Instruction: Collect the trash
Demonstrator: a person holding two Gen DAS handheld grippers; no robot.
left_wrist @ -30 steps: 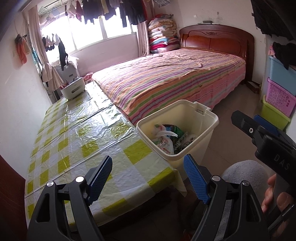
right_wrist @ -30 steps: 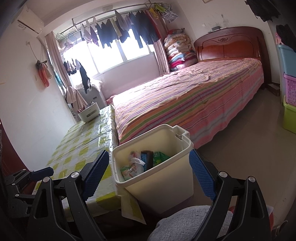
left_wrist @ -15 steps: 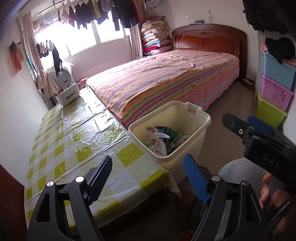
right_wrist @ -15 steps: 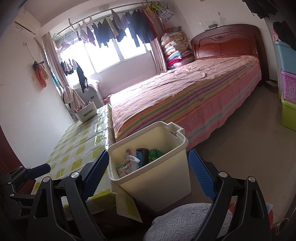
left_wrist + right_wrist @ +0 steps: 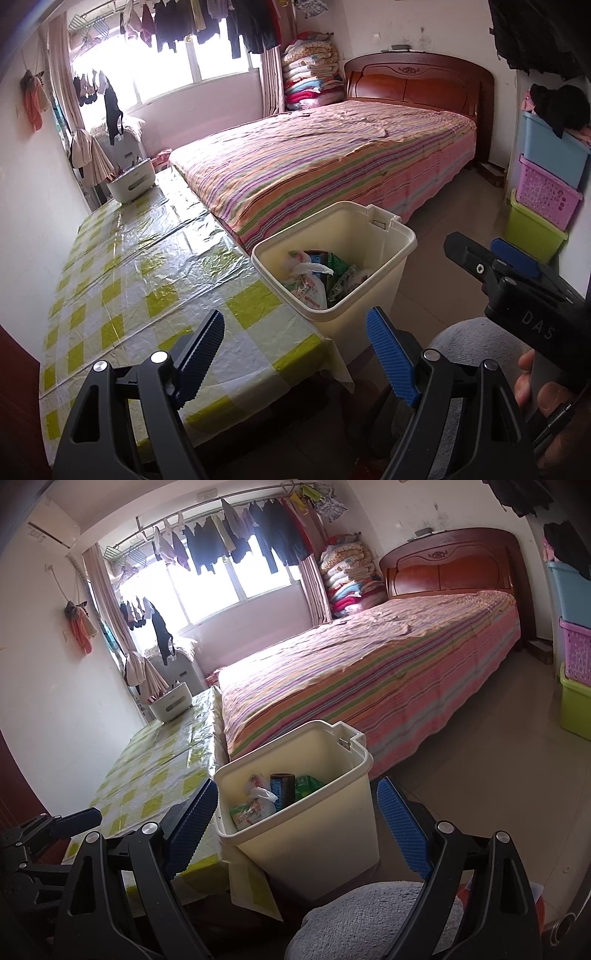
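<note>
Left wrist view: left gripper [image 5: 295, 354] fingers spread wide, holding nothing; cream trash bin [image 5: 369, 306] at 12 o'clock, just past the fingertips, touching the checkered bench [image 5: 147, 280] edge. Trash [image 5: 310, 280] inside the bin. Right wrist view: right gripper [image 5: 297, 821] fingers released, empty, bin [image 5: 314, 834] framed between them, bed [image 5: 369, 672] behind.

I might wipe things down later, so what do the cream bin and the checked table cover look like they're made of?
The bin looks like moulded plastic: smooth matte cream walls, rolled rim, one-piece shape. The table cover looks like thin plastic sheeting, possibly clear film over the yellow-green check: it is glossy, creased, and throws back bright window glare.
</note>
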